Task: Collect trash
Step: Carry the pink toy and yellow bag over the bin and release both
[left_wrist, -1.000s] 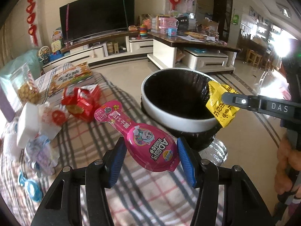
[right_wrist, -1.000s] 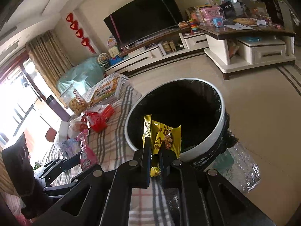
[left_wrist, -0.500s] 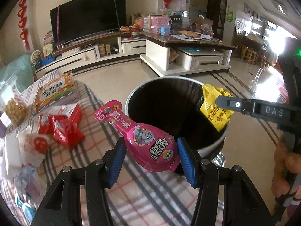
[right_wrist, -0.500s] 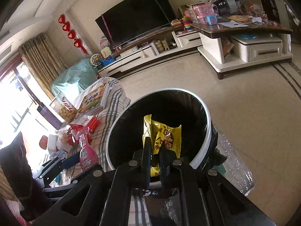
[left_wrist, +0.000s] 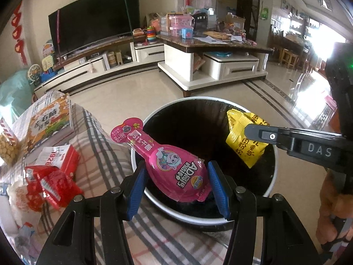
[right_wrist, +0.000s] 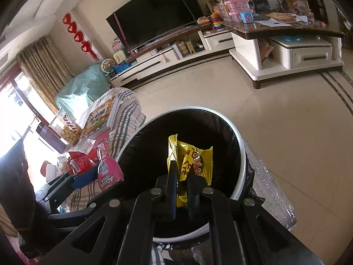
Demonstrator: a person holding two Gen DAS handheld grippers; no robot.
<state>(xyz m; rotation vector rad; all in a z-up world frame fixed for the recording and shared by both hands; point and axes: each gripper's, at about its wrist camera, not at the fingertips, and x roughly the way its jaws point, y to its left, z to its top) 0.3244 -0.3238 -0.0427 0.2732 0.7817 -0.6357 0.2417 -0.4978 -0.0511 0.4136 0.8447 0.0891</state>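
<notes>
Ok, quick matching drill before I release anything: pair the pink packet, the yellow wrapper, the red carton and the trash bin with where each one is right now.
Things:
1. pink packet
2. yellow wrapper
3. red carton
4. trash bin

Places:
A. lying on the plaid cloth
B. gripped in the right claw, over the bin's opening
C. standing on the floor beside the cloth-covered table
D. gripped in the left claw, above the bin's near rim

Pairs: 1-D, 2-B, 3-A, 4-C

Trash bin (left_wrist: 272, 190) depths lost in black
</notes>
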